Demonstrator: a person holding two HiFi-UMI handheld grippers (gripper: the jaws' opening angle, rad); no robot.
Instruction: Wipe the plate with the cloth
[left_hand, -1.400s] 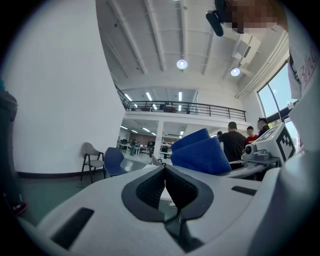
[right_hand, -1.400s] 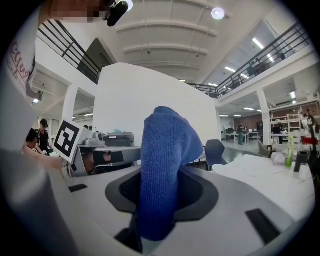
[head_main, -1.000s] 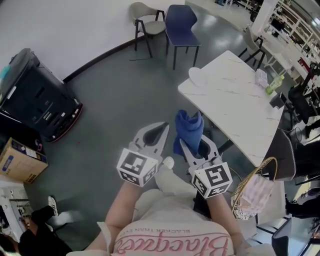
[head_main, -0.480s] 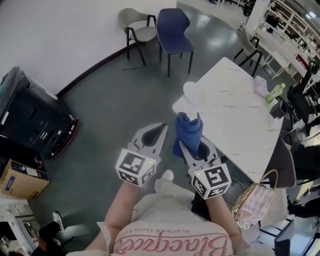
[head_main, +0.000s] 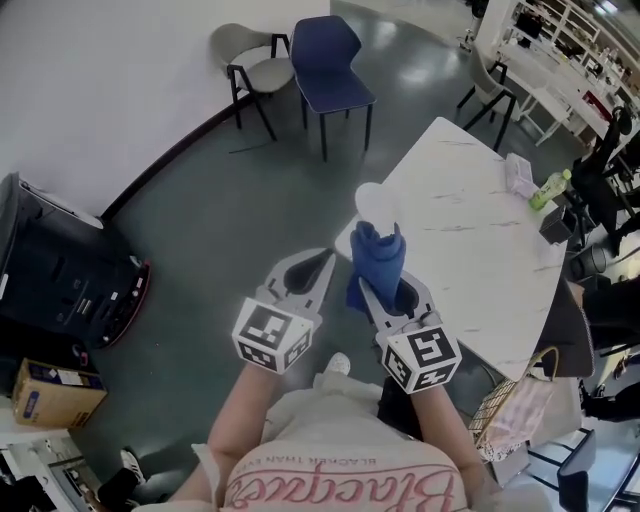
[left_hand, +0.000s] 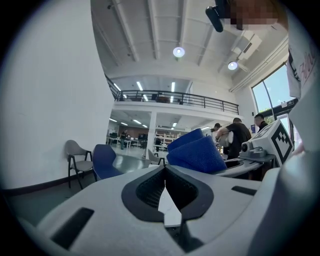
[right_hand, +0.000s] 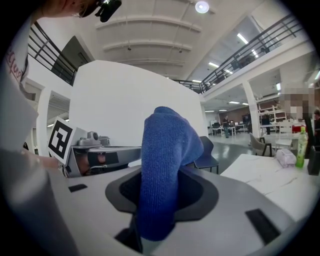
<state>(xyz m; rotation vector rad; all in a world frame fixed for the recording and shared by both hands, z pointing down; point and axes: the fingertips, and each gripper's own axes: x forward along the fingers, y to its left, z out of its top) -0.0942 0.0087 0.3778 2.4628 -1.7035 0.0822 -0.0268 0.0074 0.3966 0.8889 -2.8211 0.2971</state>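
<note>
1. Left gripper (head_main: 322, 258): the jaws are pressed together with nothing between them, as the left gripper view confirms (left_hand: 165, 172). It sits just beside the right gripper, on its left, and points the same way.

2. Right gripper (head_main: 388, 288): the jaws pinch the blue cloth (head_main: 377, 262). The cloth stands out past the jaw tips, with its long axis roughly along the line the gripper points. In the right gripper view it fills the jaw gap (right_hand: 161, 170).

3. White plate (head_main: 372, 202): it lies straight ahead of the right gripper, just beyond the free end of the cloth. It rests at the near corner of the marble-topped table (head_main: 470, 240). The cloth covers its near edge, so you cannot tell whether the two touch. The plate is round and sets no wiping direction.

4. Arm choice: judge the right gripper the nearer one. The plate is ahead and to the right of the left gripper.

5. Change from the earlier pictures: the plate and table corner lay well ahead and to the right. They now sit close in front of the cloth. Both grippers keep the same pose and grip.
</note>
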